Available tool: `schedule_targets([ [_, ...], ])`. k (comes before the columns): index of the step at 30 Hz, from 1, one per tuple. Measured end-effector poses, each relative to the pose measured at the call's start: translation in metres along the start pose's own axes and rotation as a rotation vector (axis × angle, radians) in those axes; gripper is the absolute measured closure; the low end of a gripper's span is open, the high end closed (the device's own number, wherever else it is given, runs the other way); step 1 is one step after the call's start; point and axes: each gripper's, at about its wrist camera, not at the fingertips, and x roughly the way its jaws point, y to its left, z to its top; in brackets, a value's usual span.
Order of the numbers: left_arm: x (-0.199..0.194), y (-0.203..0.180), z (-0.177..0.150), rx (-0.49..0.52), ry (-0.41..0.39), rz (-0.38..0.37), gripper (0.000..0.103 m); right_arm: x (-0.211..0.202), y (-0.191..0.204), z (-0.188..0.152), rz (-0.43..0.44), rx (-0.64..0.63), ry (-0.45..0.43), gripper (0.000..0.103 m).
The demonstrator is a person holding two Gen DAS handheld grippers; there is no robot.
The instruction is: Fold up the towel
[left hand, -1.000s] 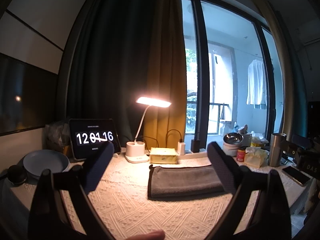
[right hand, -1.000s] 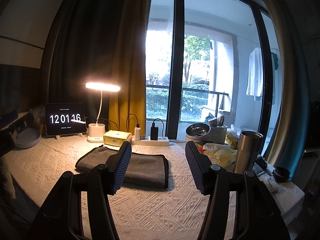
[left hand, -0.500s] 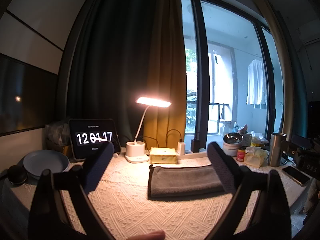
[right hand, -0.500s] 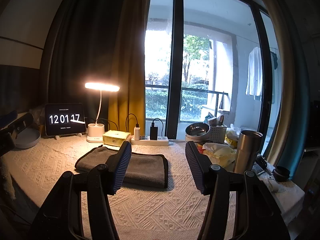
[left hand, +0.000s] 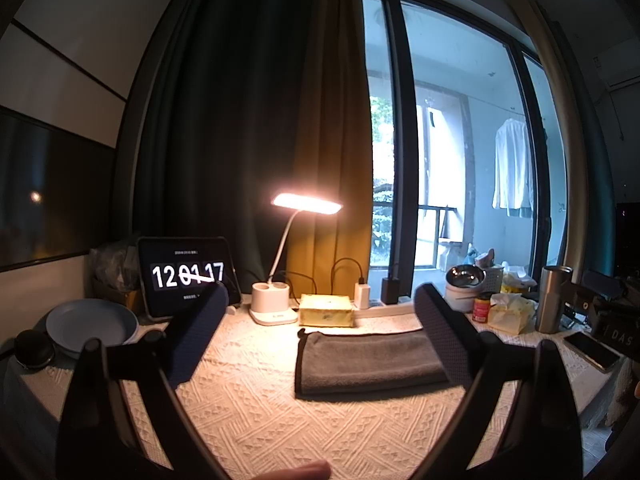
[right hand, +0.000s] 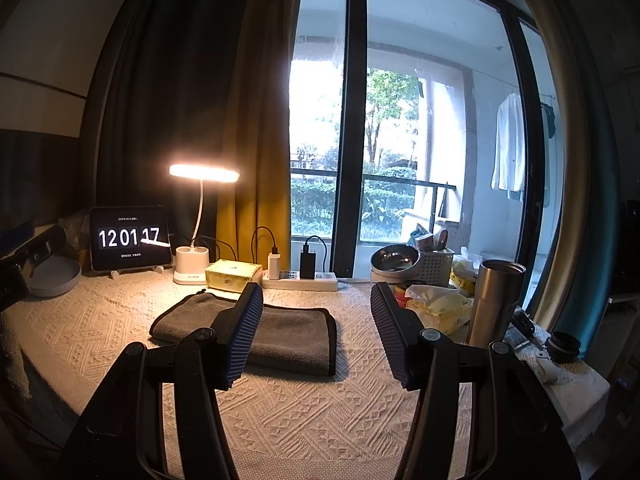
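Note:
A grey towel lies folded into a flat rectangle on the cream tablecloth; it also shows in the right wrist view. My left gripper is open and empty, held above the table in front of the towel, apart from it. My right gripper is open and empty too, held above the table with its left finger in front of the towel's middle. Neither gripper touches the towel.
Along the back stand a tablet clock, a lit desk lamp, a yellow box and a power strip. A plate sits at the left. Bowl, tissues and steel tumbler crowd the right.
Only the clock has ticked from 16 to 17. Both grippers and the towel stay where they were.

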Motion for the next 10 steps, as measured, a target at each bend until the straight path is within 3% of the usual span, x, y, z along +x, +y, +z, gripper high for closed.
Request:
schedule_targets([
  [7,0.001,-0.001,-0.002,0.002,0.007,-0.011,0.007,0.001,0.0,-0.001,0.0,0.001,0.0,0.044],
  [10,0.017,0.001,-0.007,0.027,0.073,0.051,0.007,0.005,-0.001,-0.005,0.004,0.007,0.008,0.044],
])
